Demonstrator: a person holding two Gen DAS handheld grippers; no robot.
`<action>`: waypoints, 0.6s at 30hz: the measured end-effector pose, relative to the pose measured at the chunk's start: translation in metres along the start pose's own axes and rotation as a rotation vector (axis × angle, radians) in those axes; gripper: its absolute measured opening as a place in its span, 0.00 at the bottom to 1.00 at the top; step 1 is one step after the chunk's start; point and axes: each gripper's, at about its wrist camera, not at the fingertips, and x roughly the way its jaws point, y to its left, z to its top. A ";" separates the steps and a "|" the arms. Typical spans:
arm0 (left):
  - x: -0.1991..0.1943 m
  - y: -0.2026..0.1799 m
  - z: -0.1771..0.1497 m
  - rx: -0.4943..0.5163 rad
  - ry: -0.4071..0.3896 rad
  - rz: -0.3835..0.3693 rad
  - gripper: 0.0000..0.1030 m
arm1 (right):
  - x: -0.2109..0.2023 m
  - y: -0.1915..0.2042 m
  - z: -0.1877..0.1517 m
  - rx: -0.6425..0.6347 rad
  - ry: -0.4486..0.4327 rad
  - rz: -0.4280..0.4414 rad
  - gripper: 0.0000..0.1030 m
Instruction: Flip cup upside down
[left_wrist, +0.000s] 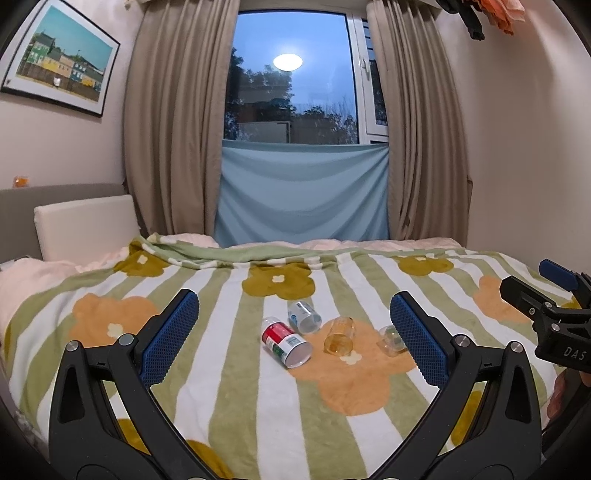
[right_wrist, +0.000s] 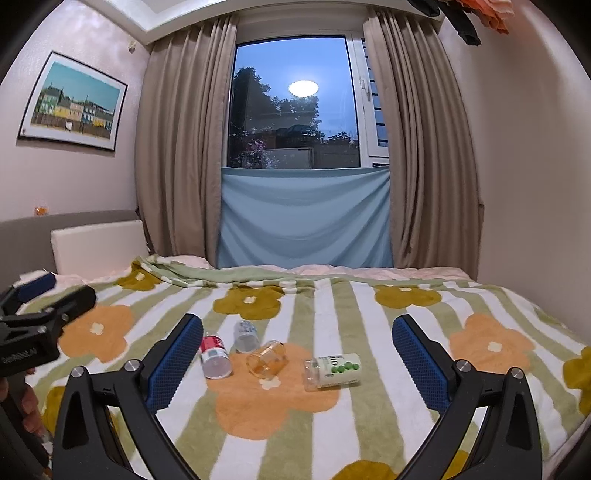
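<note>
Several cups lie on their sides on the flowered blanket (left_wrist: 258, 413). A red-and-white cup (left_wrist: 286, 344) (right_wrist: 214, 355) lies leftmost, a clear blue-labelled cup (left_wrist: 304, 316) (right_wrist: 246, 335) behind it, an amber cup (left_wrist: 340, 336) (right_wrist: 266, 359) in the middle, and a clear cup with green dots (right_wrist: 332, 371) (left_wrist: 392, 339) rightmost. My left gripper (left_wrist: 293, 339) is open and empty, held short of the cups. My right gripper (right_wrist: 297, 360) is open and empty, also short of them. Each gripper shows at the edge of the other's view.
The bed fills the lower half, with a white headboard cushion (left_wrist: 86, 229) at the left. Beige curtains (left_wrist: 173, 129) and a window with a blue cloth (left_wrist: 303, 192) stand behind. A wall (left_wrist: 524, 147) runs along the right.
</note>
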 end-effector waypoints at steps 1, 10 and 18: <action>0.001 -0.001 0.003 0.004 0.002 -0.003 1.00 | 0.000 0.000 0.001 0.004 -0.001 0.008 0.99; 0.034 -0.001 0.032 0.055 0.075 -0.087 1.00 | 0.013 -0.010 0.021 0.027 0.032 0.035 0.99; 0.131 -0.018 0.048 0.154 0.244 -0.227 1.00 | 0.031 -0.026 0.041 0.023 0.043 -0.003 0.99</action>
